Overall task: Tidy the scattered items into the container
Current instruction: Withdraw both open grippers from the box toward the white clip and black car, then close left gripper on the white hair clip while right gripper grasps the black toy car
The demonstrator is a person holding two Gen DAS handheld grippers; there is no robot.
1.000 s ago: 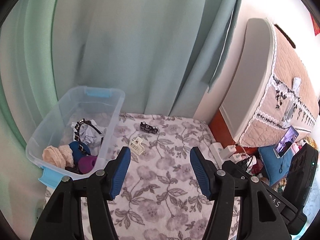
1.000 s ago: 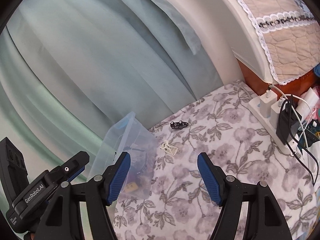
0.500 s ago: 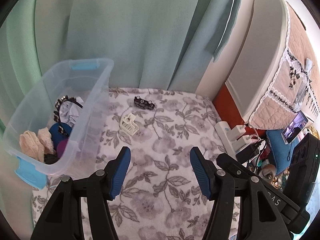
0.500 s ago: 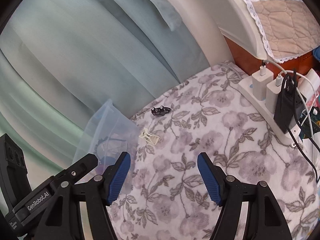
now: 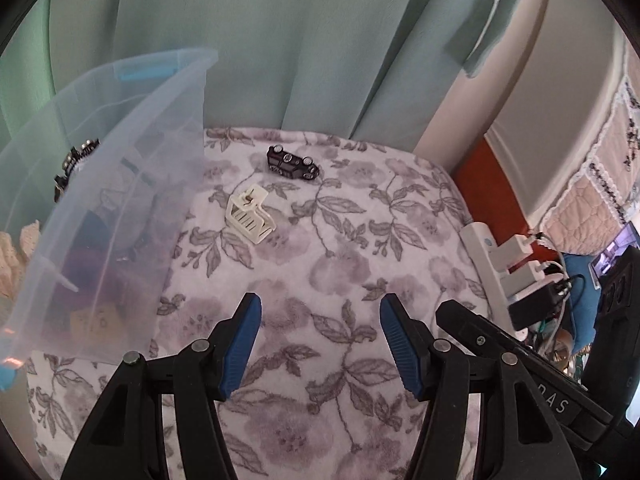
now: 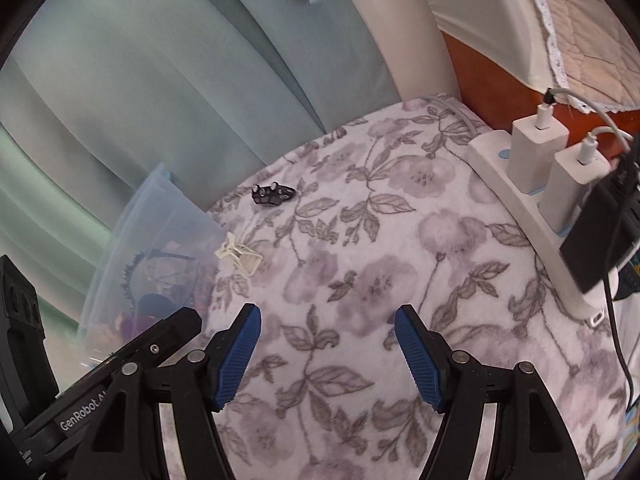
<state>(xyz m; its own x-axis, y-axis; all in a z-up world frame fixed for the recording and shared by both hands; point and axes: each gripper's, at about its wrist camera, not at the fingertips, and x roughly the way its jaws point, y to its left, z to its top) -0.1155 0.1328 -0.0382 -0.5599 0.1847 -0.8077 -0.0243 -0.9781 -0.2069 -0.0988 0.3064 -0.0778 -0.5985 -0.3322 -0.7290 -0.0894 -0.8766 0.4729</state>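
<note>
Here both your claws, left (image 5: pixel 320 336) and right (image 6: pixel 327 340), gape about halfway and hold nothing above the cloth (image 5: pixel 340 280), with the white clip (image 5: pixel 250 220) and black clip (image 5: pixel 293 162) lying beside the bin (image 5: pixel 120 184).

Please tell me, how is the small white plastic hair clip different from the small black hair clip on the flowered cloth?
The white plastic claw-style hair clip is pale and ribbed with open slots; the black hair clip is dark with shiny round studs. The white one lies nearer the clear plastic storage bin; the black one lies farther back, near the green curtain. Both rest loose on the flowered cloth, outside the bin.
</note>
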